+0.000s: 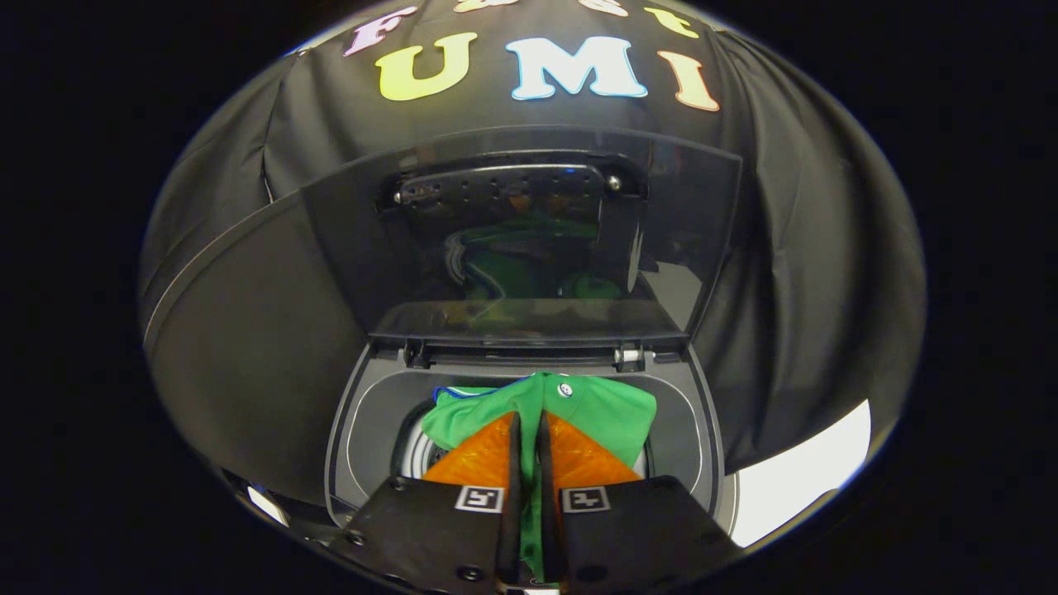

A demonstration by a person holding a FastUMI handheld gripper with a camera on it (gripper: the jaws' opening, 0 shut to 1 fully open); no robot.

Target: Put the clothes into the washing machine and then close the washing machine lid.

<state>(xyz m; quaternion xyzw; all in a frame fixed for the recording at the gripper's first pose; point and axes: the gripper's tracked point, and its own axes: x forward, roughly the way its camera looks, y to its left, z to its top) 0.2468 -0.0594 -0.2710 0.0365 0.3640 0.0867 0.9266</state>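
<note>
The washer [347, 430] sits against the black cloth wall [248, 347], its top opening facing up and its dark see-through lid [529, 240] standing raised at the back on its hinges, with green showing as a reflection in the panel. A green garment [603, 405] hangs over the opening and partly down into the drum [417, 450], its white button near the top fold. The gripper [529, 421] has its two fingers drawn close together, pinching a fold of the garment that runs down the narrow gap between them.
</note>
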